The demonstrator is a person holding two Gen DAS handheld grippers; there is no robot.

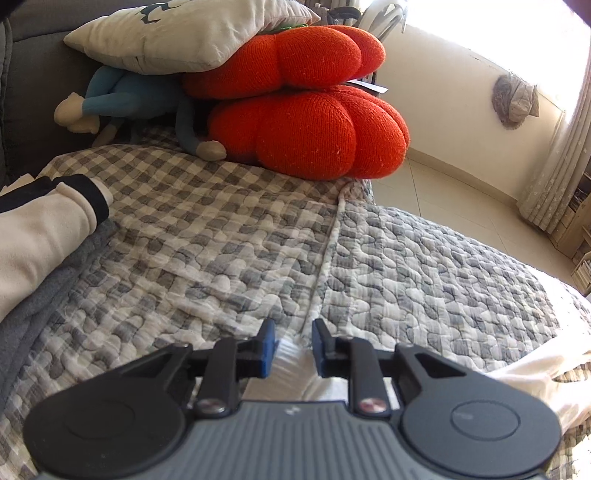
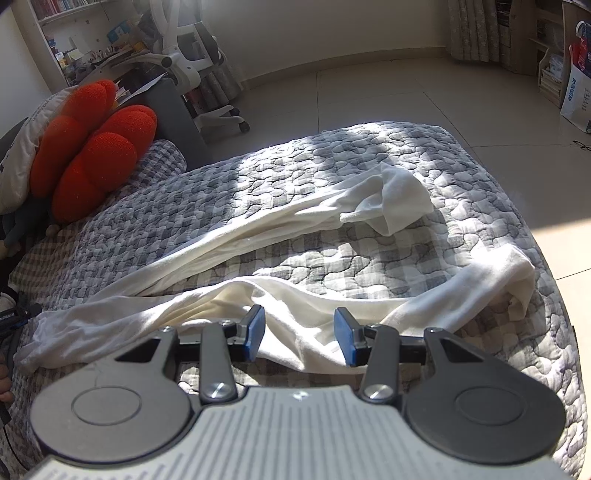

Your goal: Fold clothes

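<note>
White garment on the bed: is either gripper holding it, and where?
Nothing looks held. The right gripper hangs open over the middle of the white garment; the left gripper also shows a gap, with cloth beneath it.

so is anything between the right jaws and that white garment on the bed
Nothing visible. The right gripper hangs open directly over the white garment, which lies spread on the quilt. The orange cushions sit off at the far end, away from it.

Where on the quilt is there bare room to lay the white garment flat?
Free: the quilt beyond the white garment, toward the floor edge, and the checked stretch between the cream sleeve and the orange cushions. Crowded: the cushion-and-pillow end.
</note>
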